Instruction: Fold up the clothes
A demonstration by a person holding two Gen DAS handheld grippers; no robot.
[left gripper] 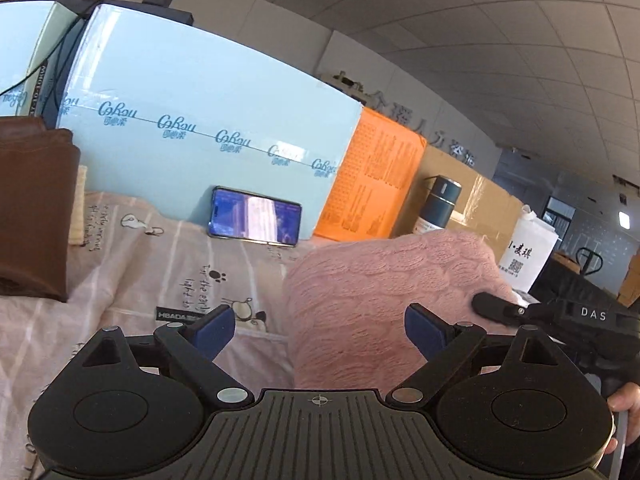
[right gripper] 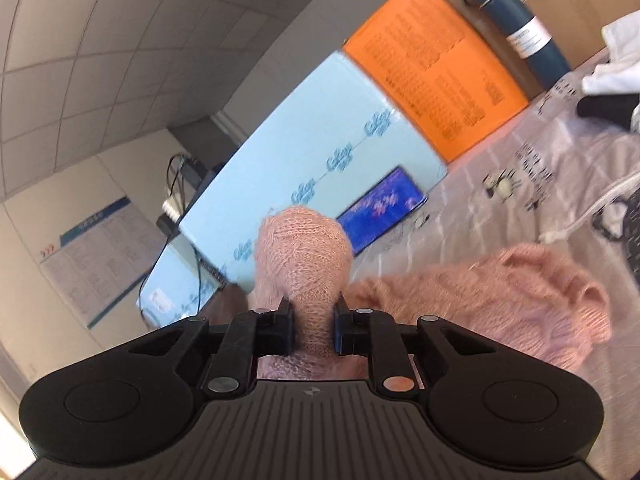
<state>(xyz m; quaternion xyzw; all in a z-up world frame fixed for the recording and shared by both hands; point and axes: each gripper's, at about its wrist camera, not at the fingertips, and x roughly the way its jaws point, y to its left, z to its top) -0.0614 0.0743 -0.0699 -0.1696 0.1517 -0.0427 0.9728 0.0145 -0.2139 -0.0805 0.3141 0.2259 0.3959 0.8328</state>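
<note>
The right gripper (right gripper: 313, 330) is clamped on a bunched fold of the pink knitted sweater (right gripper: 480, 304), which bulges out in front of its pads in a rounded lump and stands up above the bed. The rest of the sweater trails off to the right of that gripper and lies on the pale printed bedsheet (right gripper: 560, 184). The left gripper (left gripper: 320, 330) stands wide, with nothing between its blue pads (left gripper: 216, 330); the sweater rises as a pink mound just ahead of its right finger, and whether the pad brushes the wool is hard to tell from this angle. In the left wrist view the right gripper's black finger (left gripper: 496, 306) lies against the far side of the mound. Farther out, a folded brown garment (left gripper: 34, 208) rests on the sheet at the left. A lit phone (left gripper: 255, 217) leans against a light blue box (left gripper: 200, 92). Beside it stand an orange box (left gripper: 372, 184) and a dark blue flask (left gripper: 438, 206) before cardboard cartons (left gripper: 480, 196).
</note>
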